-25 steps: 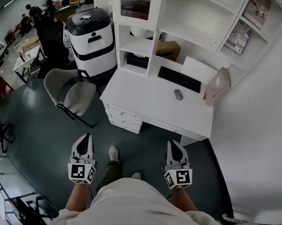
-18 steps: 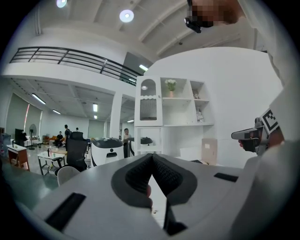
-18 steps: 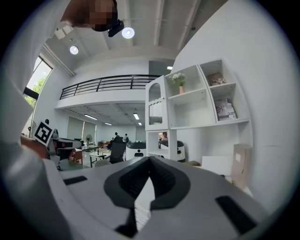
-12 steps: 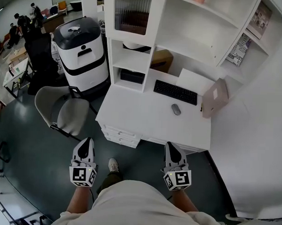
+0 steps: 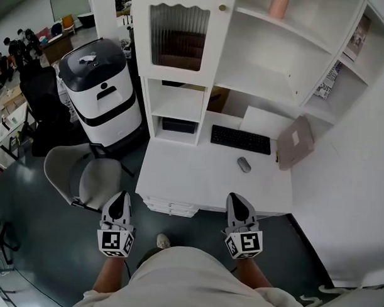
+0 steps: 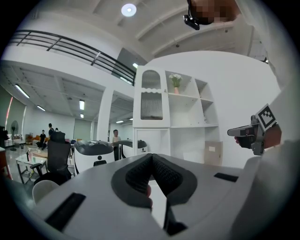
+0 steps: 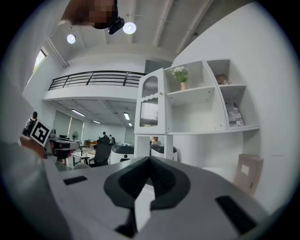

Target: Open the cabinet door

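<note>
1. Left gripper (image 5: 119, 197): held level in the person's left hand in front of the torso, over the dark floor (image 5: 44, 239) and just short of the front-left corner of the white desk (image 5: 191, 175). In the left gripper view, its 2 jaws meet at the tips and nothing sits between them.
2. Right gripper (image 5: 236, 198): held level in the right hand beside the left gripper, with its nose at the front edge of the desk. In the right gripper view, the jaws are closed together and grip nothing.
3. Cabinet door (image 5: 178, 39): a white frame with a ribbed glass panel and a scalloped top, in the upper-left section of the white shelf unit (image 5: 258, 70) that stands on the desk. A small gold knob (image 5: 221, 7) sits near the door's upper-right corner. The door is closed against its frame and is well apart from both grippers.
4. Desk surface: a black keyboard (image 5: 241, 139) lies toward the back, with a grey mouse (image 5: 244, 164) just in front of its right end. A beige board (image 5: 296, 142) leans at the right.
5. Surroundings: a grey chair (image 5: 84, 177) stands left of the desk. Behind it is a white-and-black machine (image 5: 100, 90), just beside the shelf unit.
</note>
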A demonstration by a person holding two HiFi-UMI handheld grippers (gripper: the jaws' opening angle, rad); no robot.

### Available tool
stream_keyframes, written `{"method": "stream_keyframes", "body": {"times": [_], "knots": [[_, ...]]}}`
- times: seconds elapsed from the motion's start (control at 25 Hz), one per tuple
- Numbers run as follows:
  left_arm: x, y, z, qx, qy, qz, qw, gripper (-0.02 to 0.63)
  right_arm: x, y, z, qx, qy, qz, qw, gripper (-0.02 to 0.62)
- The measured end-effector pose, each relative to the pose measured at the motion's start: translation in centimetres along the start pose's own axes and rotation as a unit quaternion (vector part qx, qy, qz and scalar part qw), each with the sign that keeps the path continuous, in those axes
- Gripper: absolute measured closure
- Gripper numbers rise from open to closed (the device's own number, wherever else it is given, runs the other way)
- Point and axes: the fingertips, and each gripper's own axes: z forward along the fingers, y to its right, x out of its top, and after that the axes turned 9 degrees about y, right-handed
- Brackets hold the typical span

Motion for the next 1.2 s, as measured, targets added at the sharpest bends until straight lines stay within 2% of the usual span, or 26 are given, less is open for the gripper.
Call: {"method": "stream_keyframes", "body": {"times": [0.32,0.52,0.76,0.96,1.2], "knots": [[-0.9,-2.9,4.3,-0.022,-0.005,-0.004,0.9997,0.607,0.2,-0.5,4.2,-0.015,0.004,-0.007,1.0,0.592],[-1.1,-1.3,5.9,-0.024,-0.005,-0.003,0.9997,0.607,-0.5,1.0,5.0,-0.005,0.0,-0.005,1.0,0.592],[-0.9,1.8,7.3,0.002,0.0,-0.001,1.0,0.607,-0.7,4.4,5.7,0.028,0.003,-0.005,1.0,0.592],[-0.5,4.6,8.0,0.015,0.003,0.001,0.9999,0.607,-0.5,7.4,5.8,0.038,0.008,-0.001,0.999,0.592],[0.2,5.5,8.5,0.022,0.017,-0.004,0.9996,0.607,-0.8,8.1,6.1,0.052,0.01,0.006,0.999,0.592]]}}
